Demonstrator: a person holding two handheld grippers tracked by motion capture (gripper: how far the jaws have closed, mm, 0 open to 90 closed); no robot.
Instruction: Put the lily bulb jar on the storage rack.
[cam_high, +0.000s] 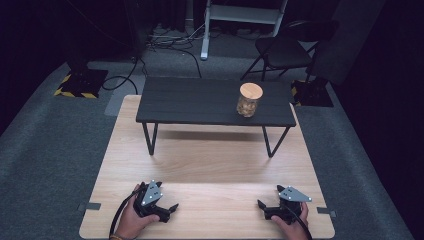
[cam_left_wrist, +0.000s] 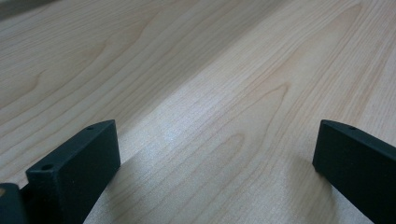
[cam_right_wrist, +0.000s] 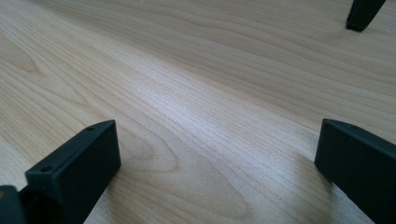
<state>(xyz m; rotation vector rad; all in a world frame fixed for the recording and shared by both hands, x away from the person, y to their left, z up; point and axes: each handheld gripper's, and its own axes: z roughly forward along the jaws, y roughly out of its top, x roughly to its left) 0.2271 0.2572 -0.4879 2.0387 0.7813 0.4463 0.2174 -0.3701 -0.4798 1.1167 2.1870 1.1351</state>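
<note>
A glass jar (cam_high: 248, 100) with a round wooden lid stands upright on the right part of a low black shelf (cam_high: 200, 102) at the back of the light wooden table (cam_high: 210, 160). My left gripper (cam_high: 170, 211) rests near the table's front left edge, held by a hand, and its jaws point right. In the left gripper view it (cam_left_wrist: 217, 135) is open over bare wood. My right gripper (cam_high: 262, 210) lies near the front right edge and points left. In the right gripper view it (cam_right_wrist: 217, 130) is open too, with nothing between its jaws.
The shelf stands on thin black legs, and the foot of one leg (cam_right_wrist: 362, 14) shows in the right gripper view. Beyond the table are a dark folding chair (cam_high: 285, 50), cables on the grey carpet (cam_high: 175, 42) and a stand base with yellow-black tape (cam_high: 80, 82).
</note>
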